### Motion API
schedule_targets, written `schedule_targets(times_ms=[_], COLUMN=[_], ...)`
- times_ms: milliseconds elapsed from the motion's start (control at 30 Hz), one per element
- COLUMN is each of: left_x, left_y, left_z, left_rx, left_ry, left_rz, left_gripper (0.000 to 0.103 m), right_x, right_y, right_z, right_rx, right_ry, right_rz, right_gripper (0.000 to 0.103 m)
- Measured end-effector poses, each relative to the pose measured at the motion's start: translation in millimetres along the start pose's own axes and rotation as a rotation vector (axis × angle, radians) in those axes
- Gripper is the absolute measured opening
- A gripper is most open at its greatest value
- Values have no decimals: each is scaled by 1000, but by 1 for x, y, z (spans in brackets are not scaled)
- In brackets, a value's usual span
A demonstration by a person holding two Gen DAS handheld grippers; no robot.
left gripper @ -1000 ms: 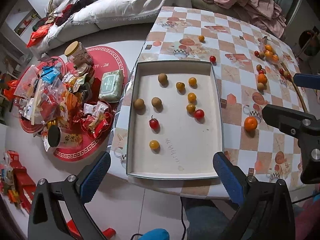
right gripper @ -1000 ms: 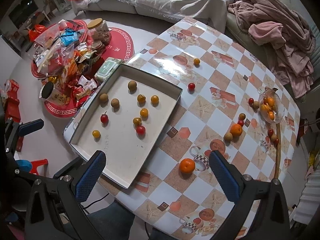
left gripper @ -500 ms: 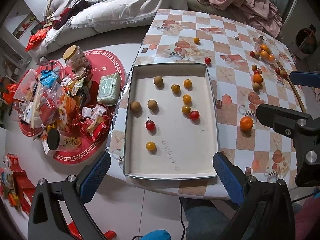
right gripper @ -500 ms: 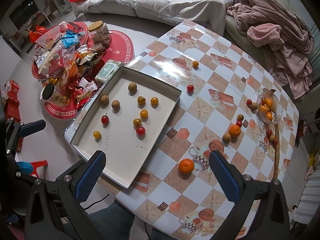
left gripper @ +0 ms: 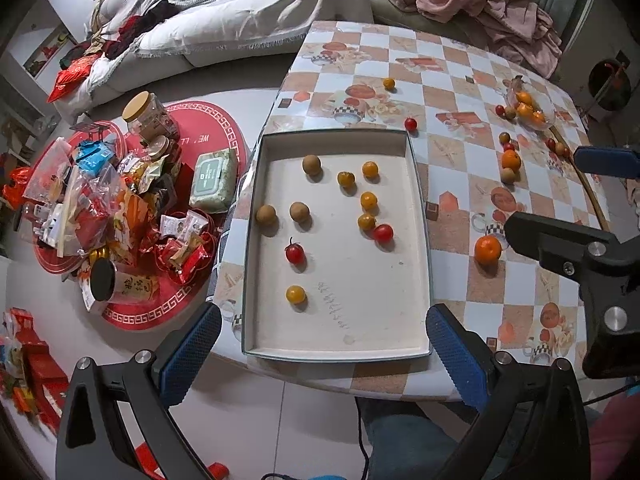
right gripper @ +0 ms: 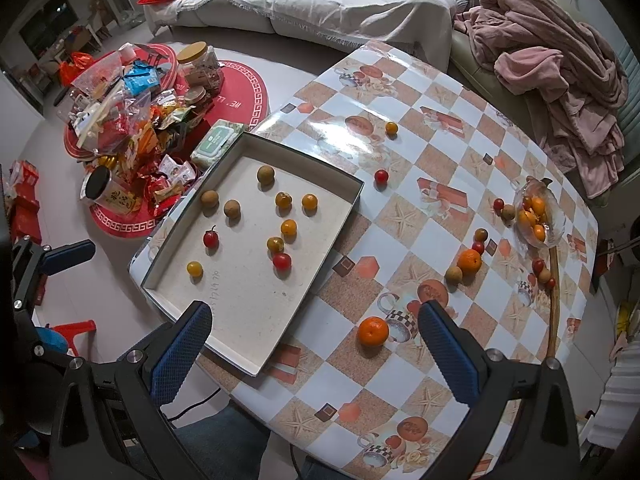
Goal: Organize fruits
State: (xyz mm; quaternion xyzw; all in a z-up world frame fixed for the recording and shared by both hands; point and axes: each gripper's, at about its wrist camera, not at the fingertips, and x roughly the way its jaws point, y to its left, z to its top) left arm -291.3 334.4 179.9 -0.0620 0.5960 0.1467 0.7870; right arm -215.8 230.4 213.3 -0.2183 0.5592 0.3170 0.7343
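A shallow white tray [left gripper: 256,216] [right gripper: 320,280] lies on the checkered table and holds several small fruits: brown longans [left gripper: 311,164], orange kumquats [left gripper: 368,200] and red cherry tomatoes [left gripper: 295,253]. A mandarin [left gripper: 487,249] [right gripper: 373,331] lies on the table right of the tray. More fruits are scattered farther right, and a clear bowl [right gripper: 558,220] holds orange fruits. My left gripper [left gripper: 324,356] is open and empty, high above the tray's near edge. My right gripper [right gripper: 314,354] is open and empty, above the table's near edge close to the mandarin.
A low red round table [left gripper: 188,312] piled with snack packets and jars stands on the floor to the left. A sofa with pink blankets [right gripper: 552,80] is behind the table. A lone kumquat [right gripper: 391,127] and a tomato [right gripper: 381,176] lie beyond the tray.
Both grippers have drawn back and up slightly, so the tray and table look a little smaller. No fruit has moved. Both grippers stay open.
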Motion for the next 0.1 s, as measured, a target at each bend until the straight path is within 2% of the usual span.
schedule_targets(times_ms=[100], left_x=[0], left_y=[1], left_z=[0], left_rx=[-6], left_ry=[-3], left_rz=[-11], left_gripper=[103], right_x=[1], right_y=[0], right_z=[0], right_rx=[-3], right_ry=[-1], right_rz=[1], right_gripper=[103])
